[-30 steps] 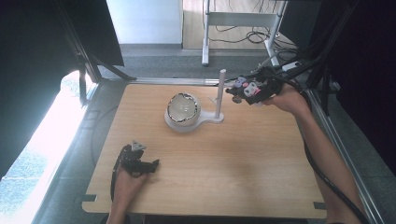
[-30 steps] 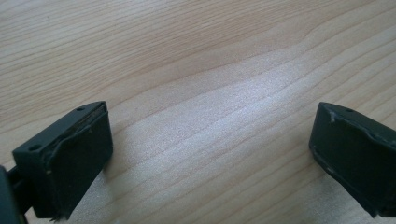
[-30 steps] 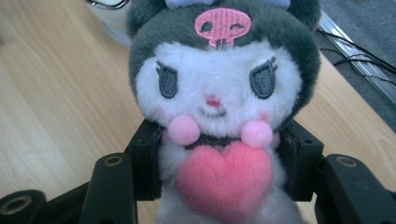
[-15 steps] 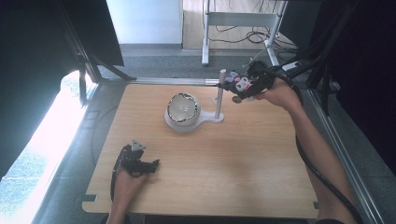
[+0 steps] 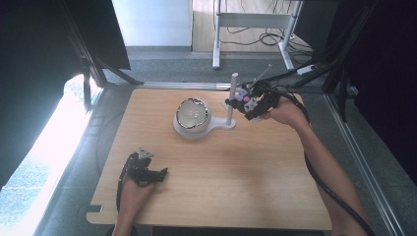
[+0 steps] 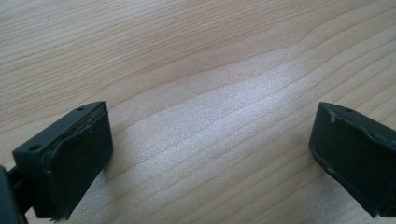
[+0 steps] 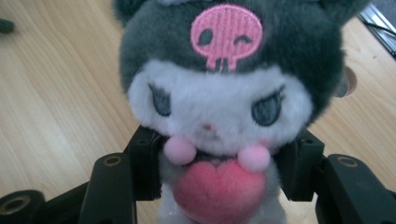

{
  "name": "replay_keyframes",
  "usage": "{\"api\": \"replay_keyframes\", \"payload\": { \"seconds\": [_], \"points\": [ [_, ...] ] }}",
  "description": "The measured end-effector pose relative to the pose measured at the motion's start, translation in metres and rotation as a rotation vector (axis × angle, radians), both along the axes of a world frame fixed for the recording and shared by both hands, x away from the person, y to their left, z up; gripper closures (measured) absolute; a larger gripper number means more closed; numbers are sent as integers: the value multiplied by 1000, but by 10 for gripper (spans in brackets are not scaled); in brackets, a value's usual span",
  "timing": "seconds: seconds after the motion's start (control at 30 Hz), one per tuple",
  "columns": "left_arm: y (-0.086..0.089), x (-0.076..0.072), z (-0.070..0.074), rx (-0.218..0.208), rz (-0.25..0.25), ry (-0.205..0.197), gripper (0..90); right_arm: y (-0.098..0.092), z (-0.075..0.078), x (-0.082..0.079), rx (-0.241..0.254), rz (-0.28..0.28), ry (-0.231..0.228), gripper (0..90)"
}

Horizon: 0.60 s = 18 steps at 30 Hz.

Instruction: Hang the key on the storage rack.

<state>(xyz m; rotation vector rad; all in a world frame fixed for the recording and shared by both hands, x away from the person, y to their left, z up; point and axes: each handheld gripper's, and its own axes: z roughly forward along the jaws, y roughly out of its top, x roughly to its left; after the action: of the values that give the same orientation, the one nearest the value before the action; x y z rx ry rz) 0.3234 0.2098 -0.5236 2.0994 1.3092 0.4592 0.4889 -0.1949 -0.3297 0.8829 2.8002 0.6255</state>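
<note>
While parked low on the pale wooden table (image 5: 216,172) near its front left, left gripper (image 5: 156,174) idle, black jaws spread wide over bare wood, nothing between them. Mid-table, white stand with round domed base and thin upright post (image 5: 231,101). Carried leftward in the past second, now just beside that post: small grey-and-white plush doll with pink skull badge and pink heart (image 7: 219,102), clamped at the body by right gripper (image 7: 219,168), jaws pressing both flanks, head clear above them. Likely headed for hanging on the post.
</note>
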Motion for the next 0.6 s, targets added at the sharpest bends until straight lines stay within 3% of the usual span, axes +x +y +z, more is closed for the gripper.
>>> {"api": "replay_keyframes", "payload": {
  "seconds": [0.27,0.6],
  "points": [
    [0,0,0,-2,2,1,0,9,-31,8,0,0,19,426],
    [0,0,0,0,1,1,0,17,-61,15,8,-14,-44,404]
  ]
}}
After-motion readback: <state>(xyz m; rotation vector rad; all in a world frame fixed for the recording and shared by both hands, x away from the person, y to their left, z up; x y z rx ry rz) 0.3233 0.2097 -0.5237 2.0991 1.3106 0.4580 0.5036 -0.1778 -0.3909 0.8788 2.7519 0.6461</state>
